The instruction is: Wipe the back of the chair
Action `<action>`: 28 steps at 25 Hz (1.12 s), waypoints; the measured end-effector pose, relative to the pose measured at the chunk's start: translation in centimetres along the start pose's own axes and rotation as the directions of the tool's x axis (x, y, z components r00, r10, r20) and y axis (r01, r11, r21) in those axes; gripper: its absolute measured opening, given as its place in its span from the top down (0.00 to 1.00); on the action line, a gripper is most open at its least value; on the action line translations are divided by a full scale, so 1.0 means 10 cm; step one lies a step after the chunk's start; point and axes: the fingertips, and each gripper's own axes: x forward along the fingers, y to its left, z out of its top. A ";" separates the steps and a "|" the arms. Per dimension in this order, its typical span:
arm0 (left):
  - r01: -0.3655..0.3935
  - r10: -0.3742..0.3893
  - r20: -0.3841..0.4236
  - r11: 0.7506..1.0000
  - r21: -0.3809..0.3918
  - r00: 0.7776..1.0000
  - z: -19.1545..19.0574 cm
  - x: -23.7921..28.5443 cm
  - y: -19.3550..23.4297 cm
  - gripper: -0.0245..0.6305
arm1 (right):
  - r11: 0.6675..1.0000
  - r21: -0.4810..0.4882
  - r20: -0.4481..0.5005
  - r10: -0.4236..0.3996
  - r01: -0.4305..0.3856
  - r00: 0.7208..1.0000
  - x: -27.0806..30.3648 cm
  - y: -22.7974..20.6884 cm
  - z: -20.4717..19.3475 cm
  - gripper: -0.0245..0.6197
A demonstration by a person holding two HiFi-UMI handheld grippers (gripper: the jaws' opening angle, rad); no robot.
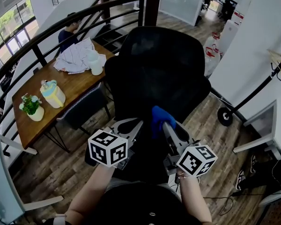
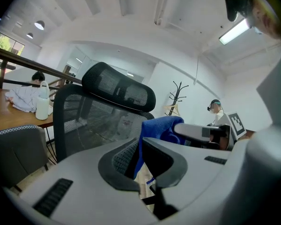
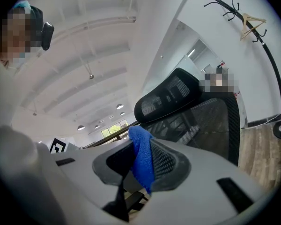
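Note:
A black office chair (image 1: 154, 64) with a mesh back and headrest stands right in front of me, its back toward me. In the left gripper view the chair (image 2: 93, 121) fills the middle left; the right gripper view has the chair (image 3: 201, 121) at the right. A blue cloth (image 1: 158, 116) is bunched just below the backrest. My right gripper (image 1: 163, 123) is shut on it, the cloth (image 3: 139, 144) pinched between its jaws. My left gripper (image 1: 139, 123) sits close beside it, and a strip of the cloth (image 2: 161, 125) runs down between the nearly closed jaws of the left gripper (image 2: 139, 158).
A wooden table (image 1: 70, 88) at the left carries a heap of white fabric (image 1: 77, 55), a white jug (image 1: 96, 64), a pale pitcher (image 1: 51, 93) and a potted plant (image 1: 32, 107). A person (image 1: 68, 29) sits behind it. A dark railing (image 1: 47, 32) curves past. A coat rack (image 1: 271, 74) stands at the right.

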 end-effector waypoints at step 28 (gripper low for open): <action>-0.005 0.004 -0.025 0.999 -0.052 1.000 -0.16 -0.03 0.06 0.91 | 1.000 -0.014 -0.043 -0.018 0.018 0.999 -0.01 -0.02 -0.08 0.81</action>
